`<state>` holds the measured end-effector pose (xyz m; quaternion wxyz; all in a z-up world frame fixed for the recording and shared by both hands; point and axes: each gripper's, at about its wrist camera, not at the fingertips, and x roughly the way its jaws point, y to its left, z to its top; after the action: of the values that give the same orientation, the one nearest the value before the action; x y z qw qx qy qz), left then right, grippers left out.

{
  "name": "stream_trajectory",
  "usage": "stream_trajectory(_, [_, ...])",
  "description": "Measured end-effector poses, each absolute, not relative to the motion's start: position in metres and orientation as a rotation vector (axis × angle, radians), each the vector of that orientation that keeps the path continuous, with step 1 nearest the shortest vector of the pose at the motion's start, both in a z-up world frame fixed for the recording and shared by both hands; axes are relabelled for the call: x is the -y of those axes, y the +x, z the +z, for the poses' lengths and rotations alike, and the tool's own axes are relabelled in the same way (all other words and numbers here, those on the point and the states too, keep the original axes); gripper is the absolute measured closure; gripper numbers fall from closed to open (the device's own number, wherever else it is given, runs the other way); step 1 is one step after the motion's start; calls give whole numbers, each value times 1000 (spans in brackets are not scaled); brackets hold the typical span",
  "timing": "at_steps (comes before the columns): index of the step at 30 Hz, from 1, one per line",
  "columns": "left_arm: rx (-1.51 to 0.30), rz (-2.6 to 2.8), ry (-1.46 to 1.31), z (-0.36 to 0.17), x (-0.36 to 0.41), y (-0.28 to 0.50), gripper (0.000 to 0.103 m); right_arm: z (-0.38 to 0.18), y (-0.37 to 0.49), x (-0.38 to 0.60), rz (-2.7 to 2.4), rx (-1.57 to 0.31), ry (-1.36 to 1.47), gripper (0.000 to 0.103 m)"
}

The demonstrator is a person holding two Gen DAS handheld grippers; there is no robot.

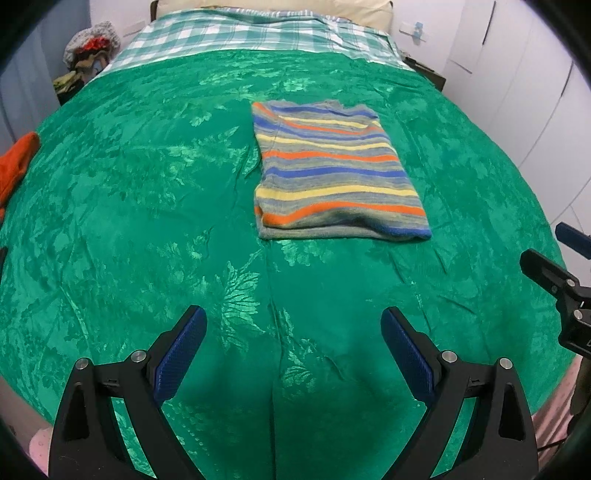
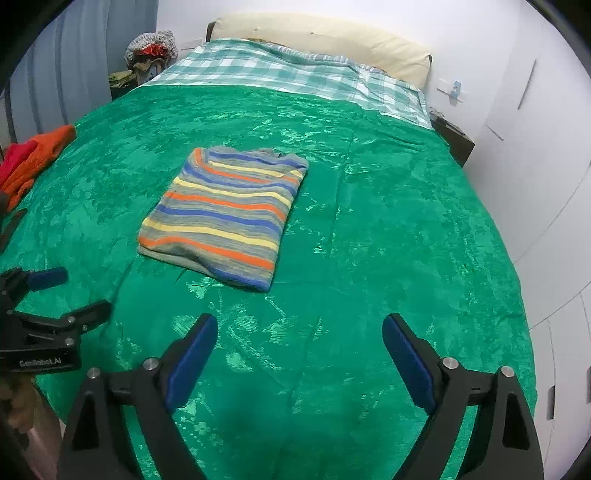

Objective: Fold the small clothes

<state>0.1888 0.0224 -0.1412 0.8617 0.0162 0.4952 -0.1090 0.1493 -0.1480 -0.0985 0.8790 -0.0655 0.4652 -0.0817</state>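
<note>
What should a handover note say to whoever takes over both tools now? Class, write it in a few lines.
Left tool: open, empty, above the green bedspread.
Right tool: open, empty, above the same bedspread.
Striped knitted garment: lies folded into a flat rectangle mid-bed; done.
Orange and red clothes: bunched unfolded at the bed's left edge; left to fold.

A sweater (image 1: pixel 338 173) striped grey, blue, orange and yellow; a bedspread (image 1: pixel 147 206) of shiny green (leafy pattern); a green-and-white checked sheet (image 1: pixel 236 35); orange clothes (image 2: pixel 40 155).
</note>
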Motion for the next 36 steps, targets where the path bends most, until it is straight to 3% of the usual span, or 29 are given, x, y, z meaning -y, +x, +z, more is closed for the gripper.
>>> stream_trajectory(17, [-1076,-245,73,-156,-21,214,7,-112,164,160,-177,-994,-110,12])
stream_trajectory(26, [-1124,-267,-238,-170,-64,344,7,-144,252,236,29,-941,403,12])
stream_trajectory(32, [-1179,-269,-189,-209,-31,404,12,-212,355,253,157,-1014,659,16])
stream_trajectory(34, [-1152,-313,-222,-209,-23,408,33,-231,373,243,182,-1053,669,27])
stream_trajectory(35, [-1171,-359,-226,-210,-16,410,67,-237,378,236,194,-1055,664,38])
stream_trajectory(36, [-1184,-379,-205,-210,-8,412,86,-240,383,226,222,-1053,640,61])
